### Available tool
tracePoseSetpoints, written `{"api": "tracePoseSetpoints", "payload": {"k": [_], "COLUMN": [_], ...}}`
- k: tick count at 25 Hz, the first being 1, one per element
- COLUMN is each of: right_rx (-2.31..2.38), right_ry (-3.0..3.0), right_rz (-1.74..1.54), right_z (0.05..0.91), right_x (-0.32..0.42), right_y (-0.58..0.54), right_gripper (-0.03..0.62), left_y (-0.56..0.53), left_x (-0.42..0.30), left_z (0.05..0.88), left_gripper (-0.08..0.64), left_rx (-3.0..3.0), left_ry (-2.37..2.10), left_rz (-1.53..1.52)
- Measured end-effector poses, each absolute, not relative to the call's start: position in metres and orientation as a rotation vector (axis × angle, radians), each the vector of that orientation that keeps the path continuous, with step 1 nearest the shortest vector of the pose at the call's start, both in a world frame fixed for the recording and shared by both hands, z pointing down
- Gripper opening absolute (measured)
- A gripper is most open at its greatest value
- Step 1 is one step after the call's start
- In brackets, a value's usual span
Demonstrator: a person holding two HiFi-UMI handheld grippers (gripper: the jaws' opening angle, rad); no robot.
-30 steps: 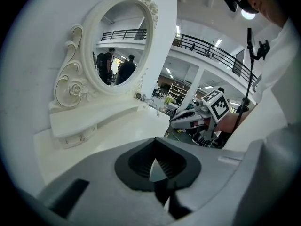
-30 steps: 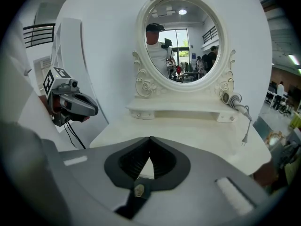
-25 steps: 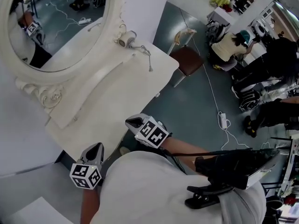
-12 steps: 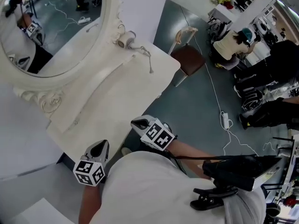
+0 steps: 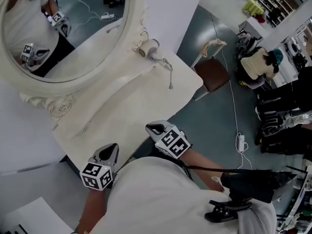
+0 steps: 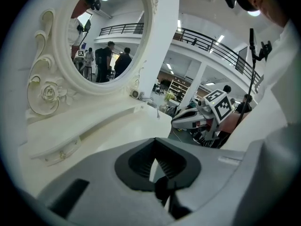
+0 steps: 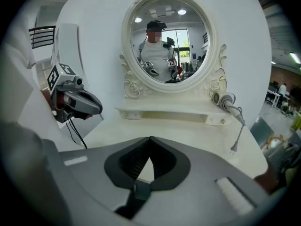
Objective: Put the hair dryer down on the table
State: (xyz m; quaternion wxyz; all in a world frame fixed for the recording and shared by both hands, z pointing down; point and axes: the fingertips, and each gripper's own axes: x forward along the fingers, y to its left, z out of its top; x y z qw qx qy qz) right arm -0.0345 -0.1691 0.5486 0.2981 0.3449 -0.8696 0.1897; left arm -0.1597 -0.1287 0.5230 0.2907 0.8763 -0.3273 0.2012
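One hair dryer (image 5: 148,49) lies on the table (image 5: 122,116).

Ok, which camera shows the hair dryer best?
The right gripper view: the hair dryer lies unobstructed on the vanity shelf, its cord hanging down. The head view shows it smaller, from above; the left gripper view, tiny and distant.

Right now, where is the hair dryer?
In the head view the hair dryer lies at the dressing table's back right corner, beside the round mirror's frame, its cord trailing onto the tabletop.
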Motion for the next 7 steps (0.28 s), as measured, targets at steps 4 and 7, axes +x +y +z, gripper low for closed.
{"api": "tracePoseSetpoints", "payload": {"k": [4, 7], "right_rx": [0.896, 0.892], "right_ry": [-2.324, -2.327], "right_rz": [0.474, 0.471], "right_z": [0.543, 0.543], "right_x": [-0.009, 0.012], "right_y": [-0.202, -0.226], "right_gripper": [0.000, 0.000], "left_y": [-0.159, -0.183], "left_x": [-0.127, -0.101], "left_z": [0.513, 0.506], "left_gripper": [0.002, 0.002], "left_rx": [2.354, 2.369], "left_ry": [-0.882, -0.888], "left_rz": [0.527, 0.523]}}
